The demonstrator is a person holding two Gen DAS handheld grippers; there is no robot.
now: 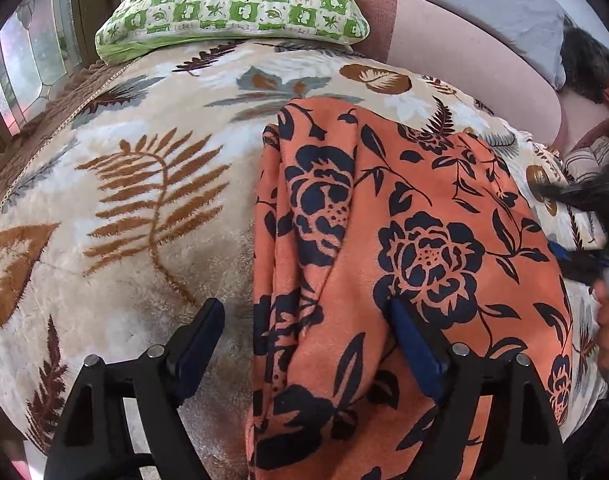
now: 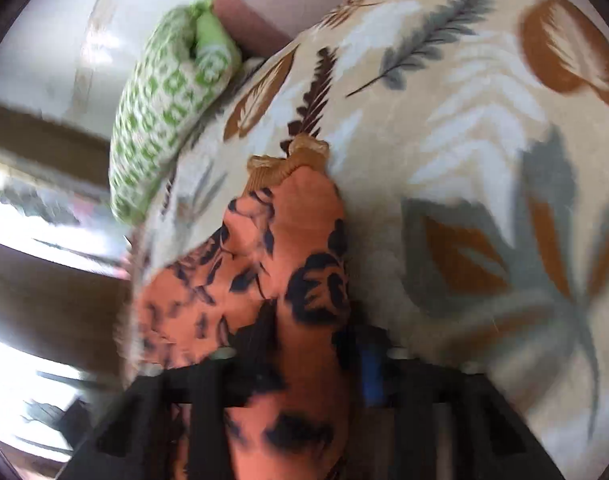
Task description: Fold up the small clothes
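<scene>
Pinching orange floral garment [image 2: 300, 264]: right gripper [image 2: 304, 344]; left gripper [image 1: 304, 320] spread.

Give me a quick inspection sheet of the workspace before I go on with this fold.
Surface: leaf-print blanket spread over a bed.
Job's things: orange floral garment, lying in folds on the blanket; a ribbed tan cuff shows at its far end.
Clutter: green checked pillow at the head; grey cushion beyond it.
Grippers: left gripper open, straddling the garment's left edge; right gripper closed on a bunch of the garment, view blurred.
Cables: nothing seen.
Surroundings: window at left; a dark fuzzy shape at far right, unidentifiable.
</scene>
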